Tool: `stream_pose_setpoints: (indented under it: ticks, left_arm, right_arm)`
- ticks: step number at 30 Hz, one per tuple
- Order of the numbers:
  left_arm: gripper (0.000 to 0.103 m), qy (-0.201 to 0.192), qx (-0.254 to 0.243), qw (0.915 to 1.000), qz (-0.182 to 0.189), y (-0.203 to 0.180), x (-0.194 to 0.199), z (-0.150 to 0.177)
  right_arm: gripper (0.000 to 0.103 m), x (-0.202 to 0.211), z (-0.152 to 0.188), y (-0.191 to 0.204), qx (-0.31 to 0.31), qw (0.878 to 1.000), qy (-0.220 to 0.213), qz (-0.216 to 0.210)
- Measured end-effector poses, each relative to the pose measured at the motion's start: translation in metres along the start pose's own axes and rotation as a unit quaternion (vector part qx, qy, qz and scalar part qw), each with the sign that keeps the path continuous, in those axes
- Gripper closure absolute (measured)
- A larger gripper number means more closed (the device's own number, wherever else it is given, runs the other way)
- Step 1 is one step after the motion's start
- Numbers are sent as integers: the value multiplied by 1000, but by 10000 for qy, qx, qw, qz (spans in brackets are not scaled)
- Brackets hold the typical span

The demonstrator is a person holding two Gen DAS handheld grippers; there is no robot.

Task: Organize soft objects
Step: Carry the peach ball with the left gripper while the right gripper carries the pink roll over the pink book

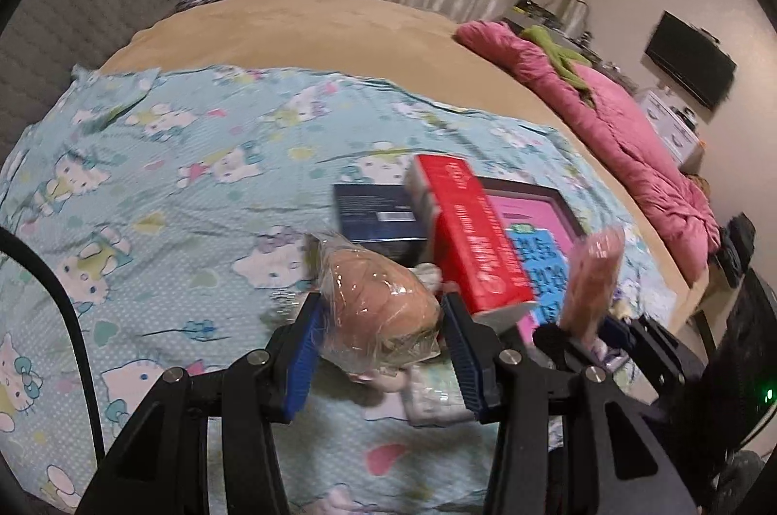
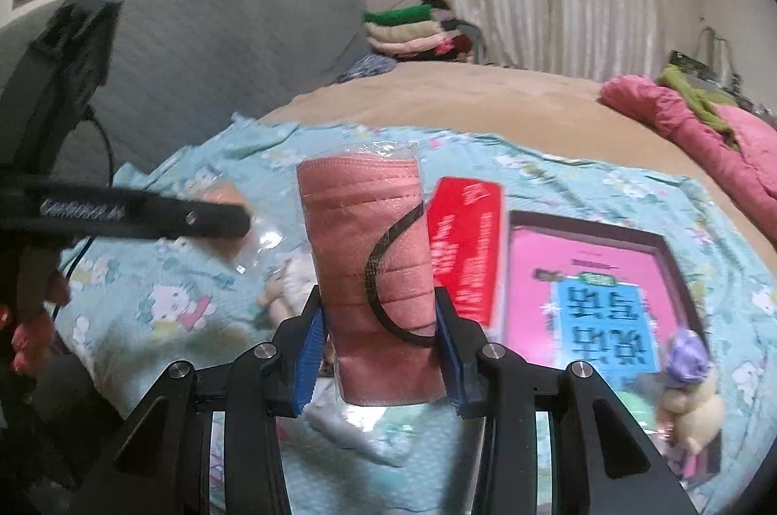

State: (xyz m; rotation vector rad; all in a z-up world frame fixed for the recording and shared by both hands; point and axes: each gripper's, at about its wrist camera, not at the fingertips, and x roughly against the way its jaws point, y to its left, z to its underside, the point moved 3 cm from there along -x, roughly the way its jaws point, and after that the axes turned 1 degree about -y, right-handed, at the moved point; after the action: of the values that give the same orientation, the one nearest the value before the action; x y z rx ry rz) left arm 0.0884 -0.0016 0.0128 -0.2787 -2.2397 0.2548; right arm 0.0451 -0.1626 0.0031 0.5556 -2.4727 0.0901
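Sheet [image 1: 194, 155]: pale blue, white cartoon-cat print. Bed [image 1: 315, 24]: tan. Quilt [image 1: 631, 136], far right: pink. Box [image 1: 476, 233]: red, white lettering. Book [image 2: 592, 286]: pink, blue panel, dark border. Mask pack [image 2: 374, 272]: salmon pink, black loop, clear wrap. Gripper [image 2: 379, 340] pads: blue.

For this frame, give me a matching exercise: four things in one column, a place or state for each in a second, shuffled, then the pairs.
Things:
1. pink face-mask pack
2. peach face-mask pack
3. red box
4. pink game box

Places or states:
A. lying flat on the cartoon-cat blanket, by the right edge
B. clamped in the left gripper
C. clamped in the right gripper
D. just left of the pink game box

Pairs: 1-C, 2-B, 3-D, 4-A
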Motion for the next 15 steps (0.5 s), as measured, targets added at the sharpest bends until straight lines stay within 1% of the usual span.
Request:
stream_pose_setpoints:
  ticks: [6,9,15]
  left_arm:
    - [54,-1,-315,9995,95,-34,5,-1]
    - [54,25,-446,9989,150,-49,7,-1]
    - [54,4,-753,9971,135,-82,12,0]
  right_arm:
    - [60,18,-6,-28,-295,9993,-110,176]
    - [60,24,-9,-38,-346,9988,-154,300]
    - [60,43,-12,-60,-607,9964,-330,493]
